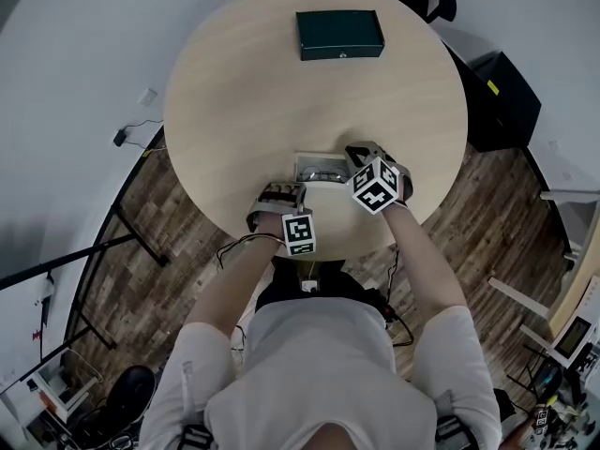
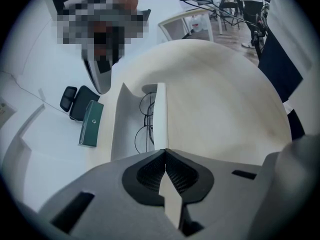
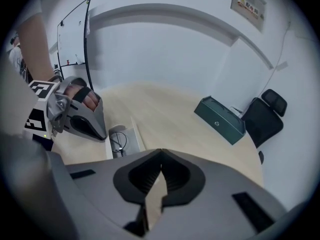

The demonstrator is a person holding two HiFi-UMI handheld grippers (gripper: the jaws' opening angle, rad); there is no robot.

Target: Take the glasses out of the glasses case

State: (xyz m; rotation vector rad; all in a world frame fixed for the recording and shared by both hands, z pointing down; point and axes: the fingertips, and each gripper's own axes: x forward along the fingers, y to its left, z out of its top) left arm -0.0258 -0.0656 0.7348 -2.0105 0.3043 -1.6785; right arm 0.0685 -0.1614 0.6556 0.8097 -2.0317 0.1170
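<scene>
The white glasses case (image 1: 302, 161) lies open near the table's front edge, and thin dark-rimmed glasses (image 2: 146, 121) rest inside it. My left gripper (image 2: 164, 152) is shut on the near end of the case's upright wall (image 2: 161, 115). In the head view the left gripper (image 1: 292, 188) sits at the case's front left corner. My right gripper (image 3: 160, 152) is shut with nothing between its jaws. It hovers at the case's right end (image 1: 361, 151), a little above the table. From the right gripper view the glasses (image 3: 118, 140) show in the case (image 3: 129, 149), beside the left gripper (image 3: 82, 116).
A dark green box (image 1: 339, 34) lies at the far side of the round wooden table (image 1: 234, 92). A black office chair (image 3: 264, 115) stands behind it. Cables trail over the floor to the left of the table (image 1: 131, 134).
</scene>
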